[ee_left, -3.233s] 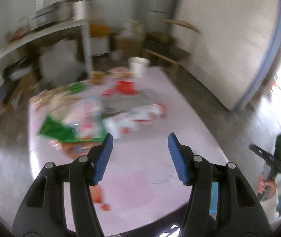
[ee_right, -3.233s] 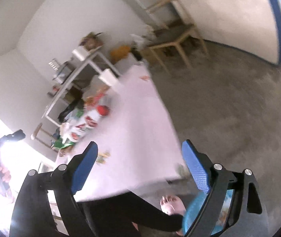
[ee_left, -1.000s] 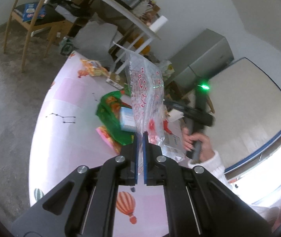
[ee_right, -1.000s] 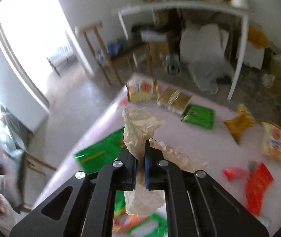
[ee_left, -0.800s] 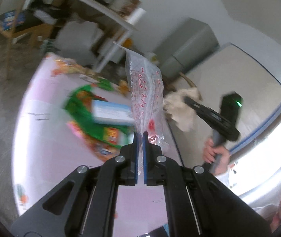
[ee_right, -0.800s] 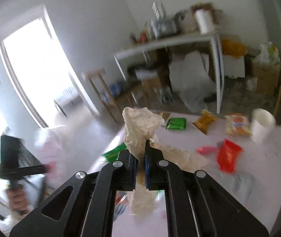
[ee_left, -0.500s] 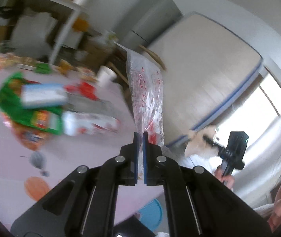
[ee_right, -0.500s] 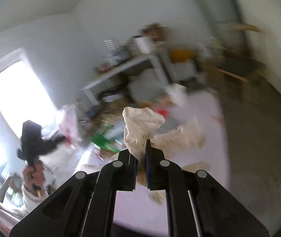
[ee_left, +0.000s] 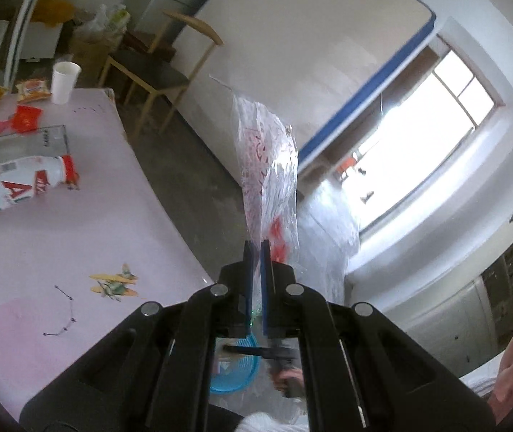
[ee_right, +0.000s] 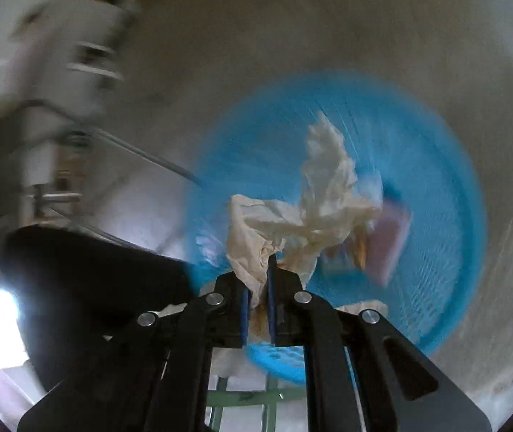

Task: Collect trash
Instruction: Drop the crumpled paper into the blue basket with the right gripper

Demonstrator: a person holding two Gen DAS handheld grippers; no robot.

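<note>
Clear red-printed bag (ee_left: 269, 165) pinched in left hand-held gripper (ee_left: 255, 248), bottle (ee_left: 18, 185) lettered "A"

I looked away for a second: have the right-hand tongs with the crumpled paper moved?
Yes. A second ago they hung over the littered table; now the right tongs, shut on the crumpled paper, point down at the blue basket on the floor.

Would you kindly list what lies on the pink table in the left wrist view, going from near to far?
Airplane print → white bottle with red cap → clear flat package → red wrapper → white paper cup.
</note>
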